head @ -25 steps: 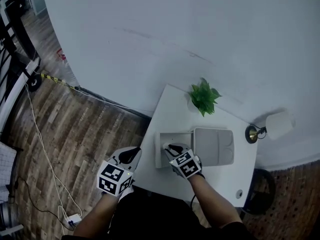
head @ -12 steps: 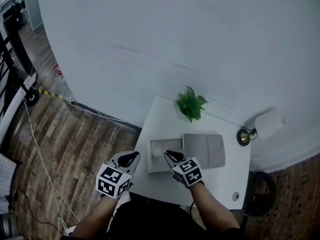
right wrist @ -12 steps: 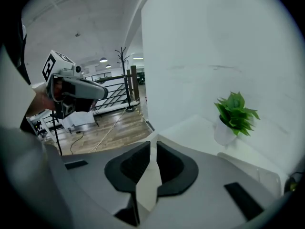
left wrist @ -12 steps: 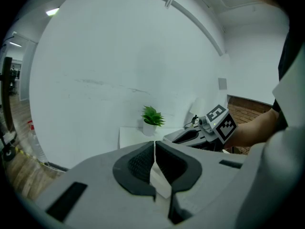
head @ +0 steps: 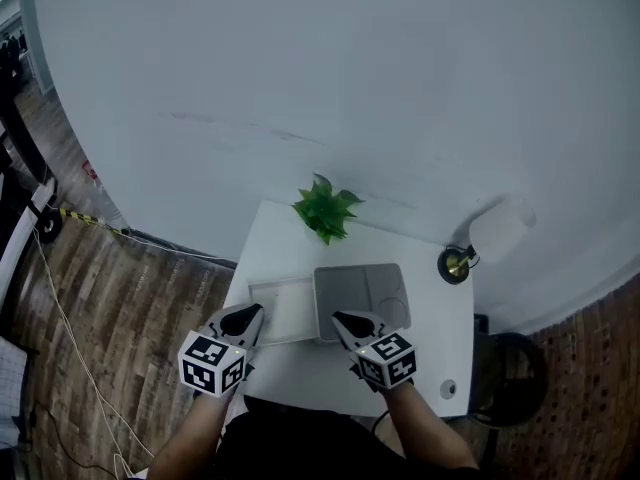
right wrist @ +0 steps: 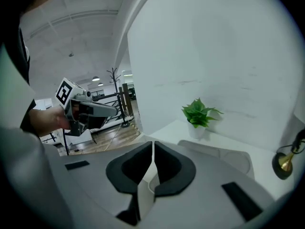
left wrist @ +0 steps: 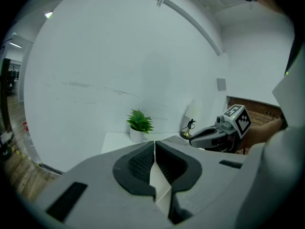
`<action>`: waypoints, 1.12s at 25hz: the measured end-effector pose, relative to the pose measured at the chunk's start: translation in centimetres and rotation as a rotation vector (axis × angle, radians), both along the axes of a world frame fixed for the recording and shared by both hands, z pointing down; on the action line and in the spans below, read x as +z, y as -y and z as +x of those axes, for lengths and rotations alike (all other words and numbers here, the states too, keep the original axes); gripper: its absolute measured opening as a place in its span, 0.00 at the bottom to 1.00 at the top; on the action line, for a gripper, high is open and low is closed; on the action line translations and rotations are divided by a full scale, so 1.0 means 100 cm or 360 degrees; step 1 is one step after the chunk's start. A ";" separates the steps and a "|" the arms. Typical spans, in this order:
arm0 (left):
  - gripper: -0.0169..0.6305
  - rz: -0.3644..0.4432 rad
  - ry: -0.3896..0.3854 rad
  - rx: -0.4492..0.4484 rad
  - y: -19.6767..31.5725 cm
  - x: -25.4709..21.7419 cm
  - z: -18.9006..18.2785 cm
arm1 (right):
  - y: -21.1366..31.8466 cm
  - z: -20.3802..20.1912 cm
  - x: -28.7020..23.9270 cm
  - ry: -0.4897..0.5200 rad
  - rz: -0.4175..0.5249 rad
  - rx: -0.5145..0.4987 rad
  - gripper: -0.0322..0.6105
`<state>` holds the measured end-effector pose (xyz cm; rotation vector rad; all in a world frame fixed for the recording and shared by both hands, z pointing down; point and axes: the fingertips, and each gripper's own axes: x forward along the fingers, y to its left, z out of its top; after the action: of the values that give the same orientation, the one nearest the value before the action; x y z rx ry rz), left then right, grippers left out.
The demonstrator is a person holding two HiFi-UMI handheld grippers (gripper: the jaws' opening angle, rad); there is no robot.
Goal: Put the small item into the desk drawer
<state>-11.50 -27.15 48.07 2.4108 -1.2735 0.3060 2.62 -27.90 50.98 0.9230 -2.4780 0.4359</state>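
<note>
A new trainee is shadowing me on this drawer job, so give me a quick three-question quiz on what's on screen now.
1. True or false: the potted plant stands at the far edge of the desk.
2. The left gripper has its jaws: A wide apart; B together, nothing between; C clamped on a cup.
3. In the head view, what stands at the desk's far right corner?
Key: 1 true; 2 B; 3 the lamp.
</note>
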 end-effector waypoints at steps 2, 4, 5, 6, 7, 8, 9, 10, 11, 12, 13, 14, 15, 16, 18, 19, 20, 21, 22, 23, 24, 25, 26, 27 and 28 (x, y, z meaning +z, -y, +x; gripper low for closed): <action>0.05 0.0001 -0.0003 -0.0006 -0.002 -0.004 0.016 | -0.004 0.019 -0.008 0.0046 0.0008 0.0022 0.07; 0.05 -0.0004 0.0003 0.0006 -0.004 -0.005 0.031 | -0.008 0.038 -0.016 0.0087 0.0024 0.0050 0.06; 0.05 -0.0005 0.0010 0.0018 -0.005 -0.005 0.039 | -0.010 0.046 -0.020 0.0110 0.0031 0.0064 0.06; 0.05 -0.0004 0.0017 0.0031 -0.006 -0.006 0.046 | -0.011 0.054 -0.024 0.0138 0.0036 0.0078 0.06; 0.05 -0.0001 0.0021 0.0044 -0.005 -0.007 0.053 | -0.012 0.061 -0.029 0.0171 0.0039 0.0092 0.06; 0.05 0.0005 0.0023 0.0056 -0.004 -0.008 0.059 | -0.013 0.067 -0.035 0.0207 0.0046 0.0104 0.06; 0.05 0.0012 0.0024 0.0069 -0.003 -0.010 0.065 | -0.014 0.073 -0.041 0.0237 0.0061 0.0113 0.06; 0.05 0.0021 0.0026 0.0084 -0.001 -0.012 0.072 | -0.015 0.079 -0.048 0.0257 0.0081 0.0119 0.06; 0.05 0.0031 0.0028 0.0099 0.000 -0.015 0.078 | -0.015 0.085 -0.053 0.0267 0.0104 0.0126 0.06; 0.05 0.0042 0.0031 0.0115 0.002 -0.018 0.084 | -0.016 0.091 -0.058 0.0273 0.0125 0.0136 0.06; 0.05 0.0054 0.0033 0.0130 0.003 -0.021 0.090 | -0.017 0.098 -0.063 0.0279 0.0144 0.0150 0.06; 0.05 0.0067 0.0034 0.0145 0.005 -0.025 0.095 | -0.017 0.104 -0.068 0.0288 0.0160 0.0165 0.06; 0.05 0.0079 0.0035 0.0158 0.006 -0.028 0.100 | -0.018 0.110 -0.073 0.0300 0.0175 0.0182 0.06; 0.05 0.0092 0.0039 0.0173 0.007 -0.031 0.104 | -0.018 0.115 -0.077 0.0315 0.0190 0.0197 0.06; 0.05 0.0118 0.0065 0.0216 0.008 -0.037 0.113 | -0.019 0.124 -0.087 0.0343 0.0229 0.0220 0.06; 0.05 0.0133 0.0086 0.0241 0.009 -0.039 0.116 | -0.020 0.128 -0.092 0.0352 0.0252 0.0229 0.06; 0.05 0.0149 0.0103 0.0262 0.011 -0.043 0.119 | -0.020 0.130 -0.097 0.0359 0.0277 0.0237 0.06; 0.05 0.0164 0.0114 0.0274 0.013 -0.046 0.120 | -0.020 0.133 -0.102 0.0367 0.0301 0.0244 0.06; 0.05 0.0180 0.0118 0.0278 0.015 -0.050 0.121 | -0.020 0.136 -0.106 0.0377 0.0325 0.0251 0.05; 0.05 0.0194 0.0117 0.0276 0.018 -0.054 0.121 | -0.021 0.138 -0.111 0.0388 0.0350 0.0259 0.05; 0.05 0.0206 0.0112 0.0273 0.019 -0.058 0.122 | -0.021 0.141 -0.116 0.0397 0.0376 0.0265 0.05; 0.05 0.0214 0.0106 0.0270 0.021 -0.061 0.122 | -0.021 0.144 -0.121 0.0404 0.0404 0.0271 0.06; 0.05 0.0219 0.0100 0.0271 0.022 -0.064 0.123 | -0.022 0.146 -0.125 0.0410 0.0431 0.0275 0.05; 0.05 0.0221 0.0093 0.0274 0.023 -0.066 0.123 | -0.022 0.148 -0.129 0.0414 0.0455 0.0279 0.05; 0.05 0.0223 0.0086 0.0278 0.024 -0.068 0.123 | -0.022 0.150 -0.132 0.0420 0.0477 0.0282 0.05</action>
<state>0.85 -29.50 41.27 2.6568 -1.1428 0.3435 17.57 -25.69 37.77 1.2843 -2.7628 0.2596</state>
